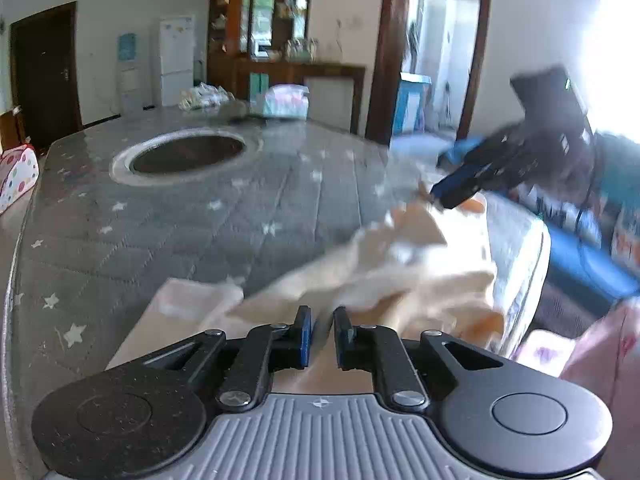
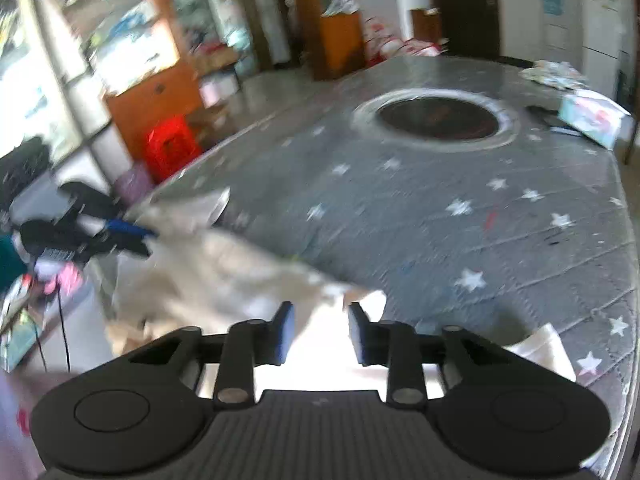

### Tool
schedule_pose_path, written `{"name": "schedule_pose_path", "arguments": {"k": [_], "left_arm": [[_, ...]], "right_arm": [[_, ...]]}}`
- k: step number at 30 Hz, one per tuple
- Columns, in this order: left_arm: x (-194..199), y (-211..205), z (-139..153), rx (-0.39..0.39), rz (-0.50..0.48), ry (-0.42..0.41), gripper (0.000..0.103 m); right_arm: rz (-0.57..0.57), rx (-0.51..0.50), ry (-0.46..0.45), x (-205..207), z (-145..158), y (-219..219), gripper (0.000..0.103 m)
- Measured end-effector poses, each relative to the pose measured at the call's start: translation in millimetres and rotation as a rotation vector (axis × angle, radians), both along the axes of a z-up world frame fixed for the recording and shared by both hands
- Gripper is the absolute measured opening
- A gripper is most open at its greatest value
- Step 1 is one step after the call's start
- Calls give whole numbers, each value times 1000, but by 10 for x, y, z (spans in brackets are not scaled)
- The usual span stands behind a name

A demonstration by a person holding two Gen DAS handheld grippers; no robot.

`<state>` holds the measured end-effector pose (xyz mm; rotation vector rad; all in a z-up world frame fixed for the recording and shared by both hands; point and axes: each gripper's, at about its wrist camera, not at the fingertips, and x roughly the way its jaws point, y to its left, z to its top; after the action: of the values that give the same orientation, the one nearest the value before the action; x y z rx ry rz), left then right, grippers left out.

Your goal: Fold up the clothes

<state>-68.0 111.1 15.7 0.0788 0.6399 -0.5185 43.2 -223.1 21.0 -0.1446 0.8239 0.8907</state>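
Cream garment [image 1: 384, 264] rumpled on grey star-print table cover [image 1: 192, 208], near table edge, blurred. Left gripper [image 1: 322, 334] fingers narrowly apart, cloth running into gap between them; real pinch or not, cannot tell. Right gripper [image 2: 320, 334] fingers wider apart, pale cloth [image 2: 224, 280] under and ahead of tips, nothing clamped between. Round dark opening [image 1: 188, 154] in table centre, well beyond garment

A grey star-patterned worktop [image 1: 168, 216] fills mid-frame, with white walls, a dark door [image 1: 44, 76] upper left, and seemingly a wooden cabinet [image 1: 260, 28] behind.
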Motion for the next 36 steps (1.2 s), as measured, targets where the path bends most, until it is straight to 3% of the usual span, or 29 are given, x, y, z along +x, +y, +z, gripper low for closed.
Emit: {"name": "schedule_pose_path", "arguments": {"k": [5,8,12,18,21,24,26,27,28,36], "left_arm": [[-7,135,85,-43,67,-27,44],[-22,224,112,-55,107,-31,44],[-10,189,21,31,112,10,44],[-31,246,-44,50,157,28,50],[-65,297,-73,46,176,42,51],[-113,315,-83,35,164,48,47],[-114,277,-92,51,140,41,16],[-106,252,-95,65,130,34,13],[-95,227,-89,78,123,23,10],[341,252,182,94,170,-94,9]], "right_arm": [[-6,-15,27,82,-128,117,34],[21,-39,32,37,-215,209,34],[36,-93,6,-50,-267,293,33],[41,-121,-20,-80,-287,337,18],[43,-129,-28,-85,-294,351,21],[44,-136,-37,-91,-301,365,20],[48,-144,-46,-102,-299,384,18],[51,-150,-52,-111,-294,398,11],[54,-155,-58,-119,-289,411,7],[-19,-121,-158,98,-1,413,5]]}}
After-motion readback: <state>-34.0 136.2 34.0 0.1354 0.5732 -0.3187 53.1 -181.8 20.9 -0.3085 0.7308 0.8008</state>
